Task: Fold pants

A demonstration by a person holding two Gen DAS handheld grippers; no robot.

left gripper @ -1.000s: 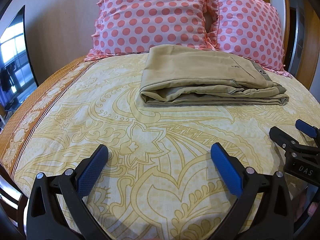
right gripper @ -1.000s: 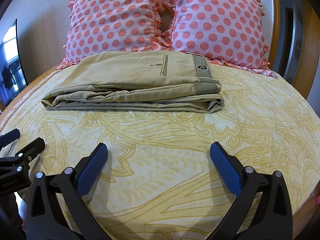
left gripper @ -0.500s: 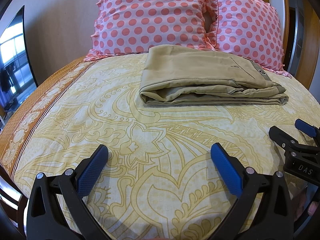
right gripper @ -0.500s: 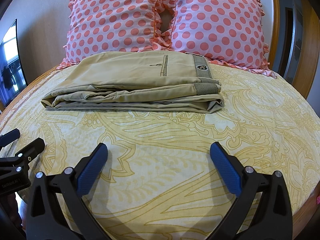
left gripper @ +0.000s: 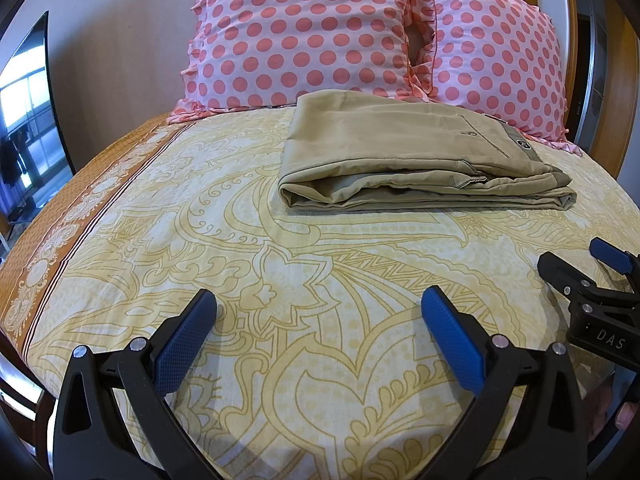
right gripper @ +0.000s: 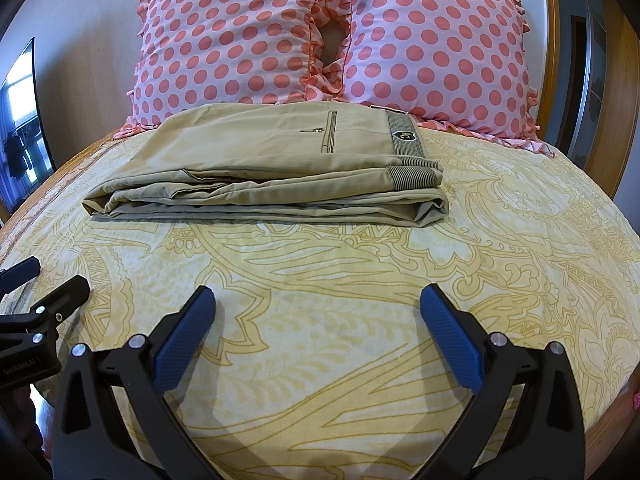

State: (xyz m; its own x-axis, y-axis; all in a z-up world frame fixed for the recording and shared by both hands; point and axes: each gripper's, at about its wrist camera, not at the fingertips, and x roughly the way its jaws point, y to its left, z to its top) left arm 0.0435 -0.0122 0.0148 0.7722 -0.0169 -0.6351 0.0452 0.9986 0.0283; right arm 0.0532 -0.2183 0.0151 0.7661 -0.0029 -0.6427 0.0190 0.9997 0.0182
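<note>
Khaki pants (left gripper: pixel 400 160) lie folded in a flat stack on the yellow patterned bedspread (left gripper: pixel 280 280), just in front of the pillows; they also show in the right wrist view (right gripper: pixel 272 168), waistband to the right. My left gripper (left gripper: pixel 318 312) is open and empty, low over the bedspread, well short of the pants. My right gripper (right gripper: pixel 318 312) is open and empty, also short of the pants. Each gripper shows at the edge of the other's view: the right one (left gripper: pixel 576 268), the left one (right gripper: pixel 52 280).
Two pink polka-dot pillows (right gripper: pixel 332 36) lean against the wall behind the pants. A dark TV screen (left gripper: pixel 24 120) stands at the left. A wooden headboard or door frame (right gripper: pixel 616 92) is at the right. The bed's orange border (left gripper: pixel 72 216) runs down the left side.
</note>
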